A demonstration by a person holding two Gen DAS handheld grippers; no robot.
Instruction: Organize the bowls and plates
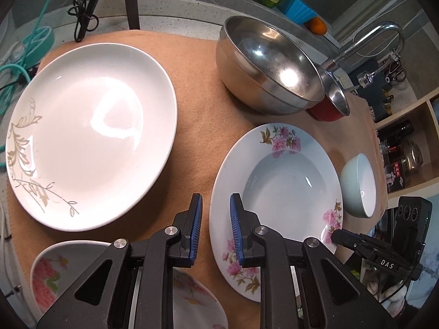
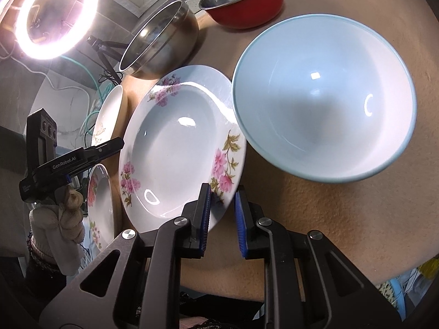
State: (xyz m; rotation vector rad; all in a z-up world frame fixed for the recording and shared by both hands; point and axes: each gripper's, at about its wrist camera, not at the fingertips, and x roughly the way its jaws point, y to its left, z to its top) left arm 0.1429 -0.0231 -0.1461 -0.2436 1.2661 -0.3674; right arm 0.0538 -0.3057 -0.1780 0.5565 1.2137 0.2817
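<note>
A deep white plate with pink flowers (image 1: pixel 288 181) (image 2: pixel 175 142) lies on the tan cloth (image 1: pixel 197 82). My left gripper (image 1: pixel 216 201) straddles its left rim, one pad over the rim and one outside, shut on it. My right gripper (image 2: pixel 222 193) is shut on the opposite rim in the same way. Each gripper shows in the other's view, the right gripper (image 1: pixel 333 235) and the left gripper (image 2: pixel 119 144), both at the plate's edge. A large white plate with a gold leaf pattern (image 1: pixel 90 137) lies to the left. A pale blue bowl (image 2: pixel 323 101) stands right of the flowered plate.
A steel bowl (image 1: pixel 271 63) and a red bowl (image 2: pixel 244 0) stand at the back of the cloth. A small flowered dish (image 1: pixel 55 268) lies near the left gripper. A gloved hand (image 2: pixel 60 227) holds the left gripper. A lit ring light (image 2: pixel 55 13), a faucet (image 1: pixel 384 33) and cables surround the cloth.
</note>
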